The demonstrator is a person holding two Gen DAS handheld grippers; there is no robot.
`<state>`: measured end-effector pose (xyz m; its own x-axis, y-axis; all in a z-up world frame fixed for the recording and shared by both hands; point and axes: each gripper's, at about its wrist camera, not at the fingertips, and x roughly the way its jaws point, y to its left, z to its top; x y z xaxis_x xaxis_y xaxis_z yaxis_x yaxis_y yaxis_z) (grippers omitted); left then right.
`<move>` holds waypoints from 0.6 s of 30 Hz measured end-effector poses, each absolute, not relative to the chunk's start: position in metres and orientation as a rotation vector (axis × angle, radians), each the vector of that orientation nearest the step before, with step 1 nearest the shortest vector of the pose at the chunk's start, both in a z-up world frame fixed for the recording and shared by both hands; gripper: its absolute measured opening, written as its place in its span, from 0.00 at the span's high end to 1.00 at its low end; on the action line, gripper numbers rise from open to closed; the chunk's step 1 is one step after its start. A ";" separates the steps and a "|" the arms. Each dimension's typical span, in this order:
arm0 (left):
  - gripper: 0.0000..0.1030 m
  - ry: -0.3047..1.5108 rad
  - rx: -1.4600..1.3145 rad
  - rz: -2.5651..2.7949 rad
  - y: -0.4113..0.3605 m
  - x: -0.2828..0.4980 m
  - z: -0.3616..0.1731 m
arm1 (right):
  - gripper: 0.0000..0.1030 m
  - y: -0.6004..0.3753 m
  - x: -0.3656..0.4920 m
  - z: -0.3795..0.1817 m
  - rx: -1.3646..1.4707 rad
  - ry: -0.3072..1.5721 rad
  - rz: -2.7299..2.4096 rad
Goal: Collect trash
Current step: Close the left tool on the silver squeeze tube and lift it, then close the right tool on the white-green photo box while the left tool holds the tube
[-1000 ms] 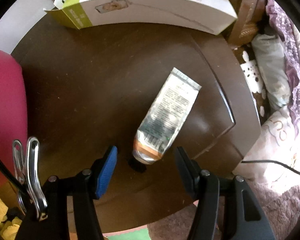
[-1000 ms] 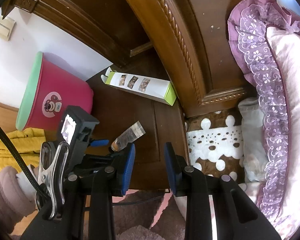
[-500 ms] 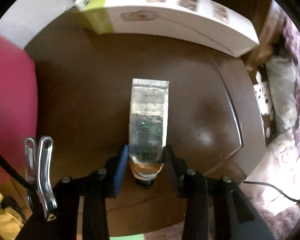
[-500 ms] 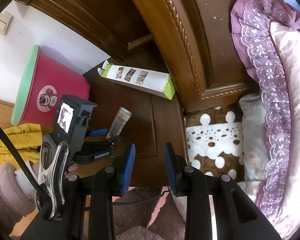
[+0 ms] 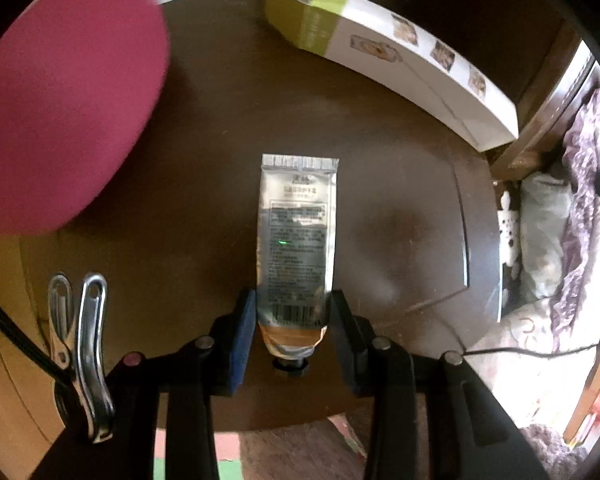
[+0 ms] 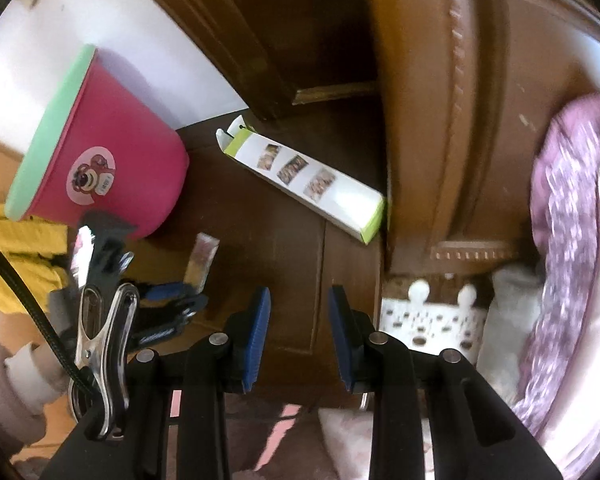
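A silver squeeze tube (image 5: 296, 240) with an orange band near its cap sits between the blue pads of my left gripper (image 5: 294, 320), which is shut on its cap end. The crimped end points away, over the dark wooden nightstand top (image 5: 400, 220). A pink bin (image 5: 60, 100) fills the upper left of the left wrist view. In the right wrist view the left gripper (image 6: 172, 300) holds the tube (image 6: 202, 258) just below the pink bin (image 6: 100, 160) with a green rim. My right gripper (image 6: 298, 320) hangs over the nightstand, its jaws opening with nothing between them.
A long white and green carton (image 6: 308, 176) lies at the back of the nightstand against the carved headboard (image 6: 440, 100). A bed with a purple lace cover (image 6: 572, 220) is on the right. Yellow cloth (image 6: 20, 256) and a person's sleeve (image 6: 4, 392) are at the left.
The left gripper closed on the tube, rolled and carried it toward the pink bin, which now looms larger. The right gripper drifted sideways and its jaws stand a little wider.
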<state>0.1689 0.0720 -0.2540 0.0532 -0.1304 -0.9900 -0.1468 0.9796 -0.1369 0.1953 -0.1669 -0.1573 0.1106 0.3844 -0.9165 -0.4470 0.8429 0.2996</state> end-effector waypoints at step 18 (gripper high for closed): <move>0.63 1.485 -0.437 0.094 0.111 0.110 -0.230 | 0.39 -0.063 0.237 -0.204 -0.681 1.185 0.624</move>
